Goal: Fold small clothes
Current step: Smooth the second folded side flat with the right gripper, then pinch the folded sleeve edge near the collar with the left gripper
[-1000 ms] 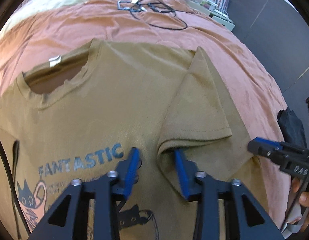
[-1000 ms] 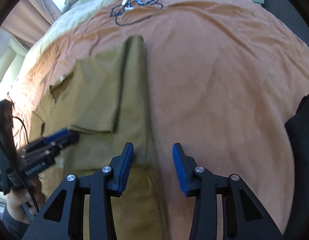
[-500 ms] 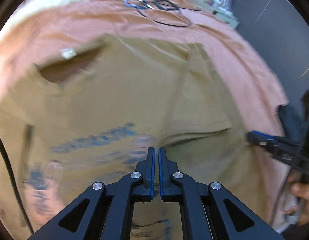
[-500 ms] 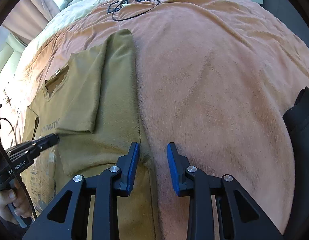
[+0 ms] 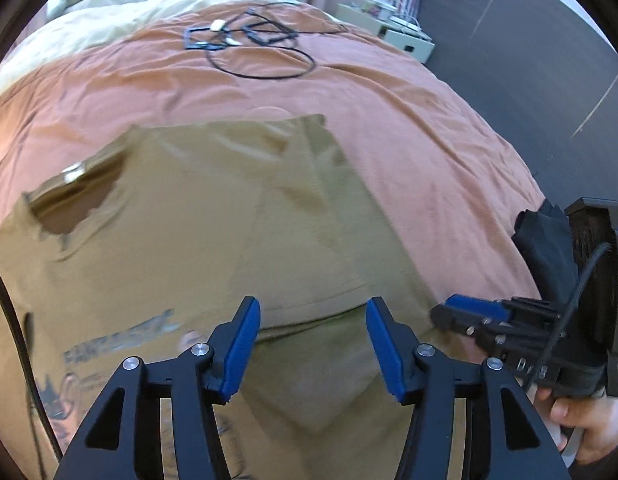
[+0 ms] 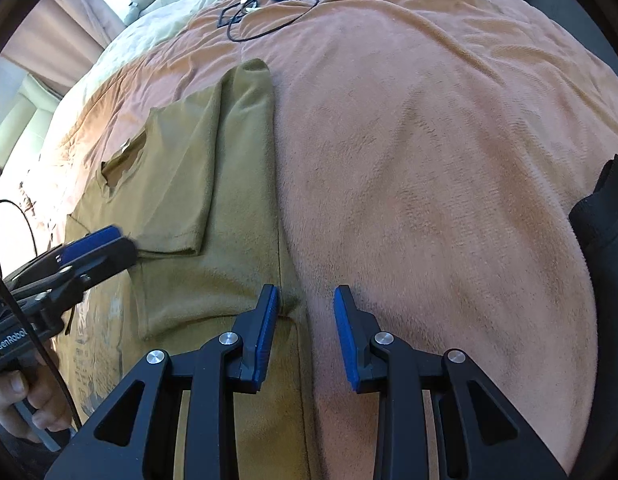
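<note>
Under your left gripper (image 5: pixel 313 344) lies the olive T-shirt (image 5: pixel 213 240), a matt, soft knit cloth with a flat, faded blue print. Around it, you see the orange blanket (image 6: pixel 449 160), a fuzzy, napped fleece, dull and finely ribbed. Your right gripper (image 6: pixel 305 332) has matt black plastic arms, ridged blue rubbery pads and shiny metal bolts. Far ahead of both grippers lies a smooth black cable (image 5: pixel 261 68), slightly glossy. Right of your right gripper sits a black matt cloth (image 6: pixel 605 216).

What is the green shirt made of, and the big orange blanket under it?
The shirt looks like soft matte cotton knit: it creases and has stitched hems. The blanket looks like fuzzy fleece or plush, with a brushed, faintly ribbed nap.
</note>
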